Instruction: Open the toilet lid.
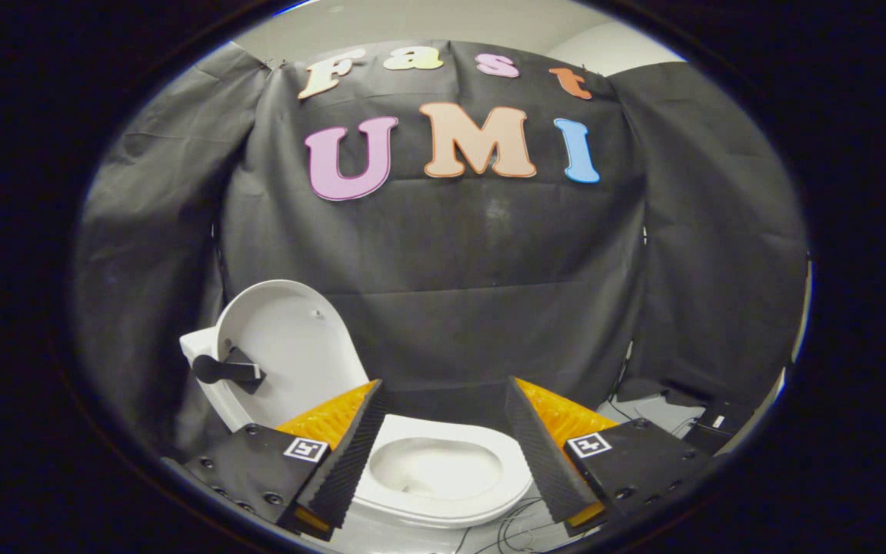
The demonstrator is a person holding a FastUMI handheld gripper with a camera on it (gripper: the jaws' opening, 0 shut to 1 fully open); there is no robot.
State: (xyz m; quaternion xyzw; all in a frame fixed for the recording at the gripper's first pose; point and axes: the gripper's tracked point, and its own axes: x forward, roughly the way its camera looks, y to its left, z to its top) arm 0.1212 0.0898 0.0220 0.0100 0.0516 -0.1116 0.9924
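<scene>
A white toilet [443, 469] stands on the floor below me, its bowl and seat showing between my two fingers. Its lid [289, 346] is raised and leans back toward the black cloth wall, beyond my left finger. A black handle [228, 371] is fixed to the lid's inner face near its left rim. My gripper [441, 431] hangs above the seat, open wide, with nothing between its orange-and-black fingers [343, 446]. The left finger covers the lid's lower edge.
Black cloth walls [489, 292] close in behind and to both sides of the toilet. Thin cables [512, 523] lie on the pale floor in front of the bowl. A dark box [708, 423] sits on the floor beyond my right finger.
</scene>
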